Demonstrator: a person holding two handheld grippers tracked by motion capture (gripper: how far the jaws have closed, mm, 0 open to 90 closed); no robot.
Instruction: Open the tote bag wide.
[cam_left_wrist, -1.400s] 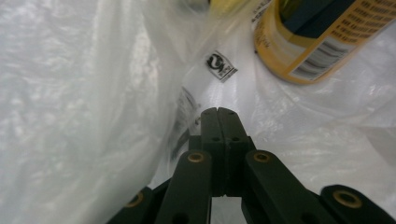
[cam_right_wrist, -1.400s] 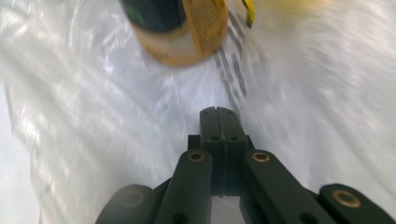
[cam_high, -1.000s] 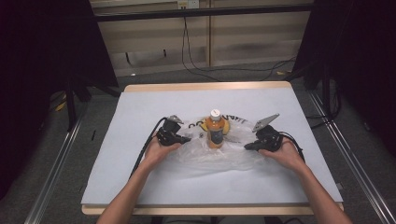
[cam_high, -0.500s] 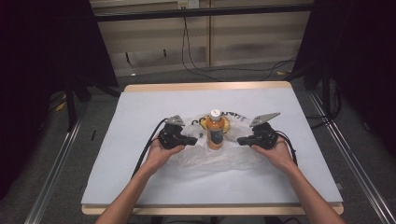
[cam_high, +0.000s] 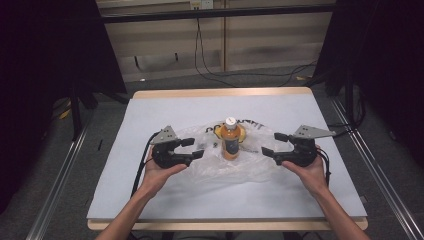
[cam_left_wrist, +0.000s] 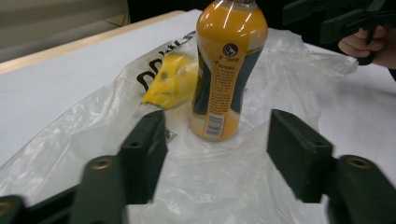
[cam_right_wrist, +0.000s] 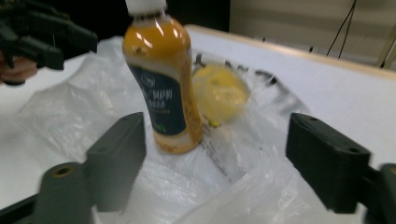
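Both grippers have lifted off the bag and drawn outward since the earlier frames, and their jaws have just been opening; the left gripper (cam_high: 192, 148) now stands with its fingers (cam_left_wrist: 142, 154) apart and nothing between them, only crumpled film lying under them, and the right gripper (cam_high: 274, 143) likewise has its pads (cam_right_wrist: 116, 156) spread wide and bare; between the two, in the middle of the table (cam_high: 150, 107), the orange bottle (cam_high: 230, 141) stands upright on the clear plastic bag (cam_high: 235, 170), white cap on, with a yellow patch (cam_high: 215, 131) of the bag's print or contents just to its far left; judging from this, the bag looks spread and let go with the bottle set on top of it rather than inside, so getting the bottle into the bag, or gathering the film up round it, seems yet to come; whether the bottle's foot sits on one layer or within the bag's mouth is hard to tell through the creases; the black lettering on the bag is partly hidden behind the bottle, and the right gripper view is blurred.
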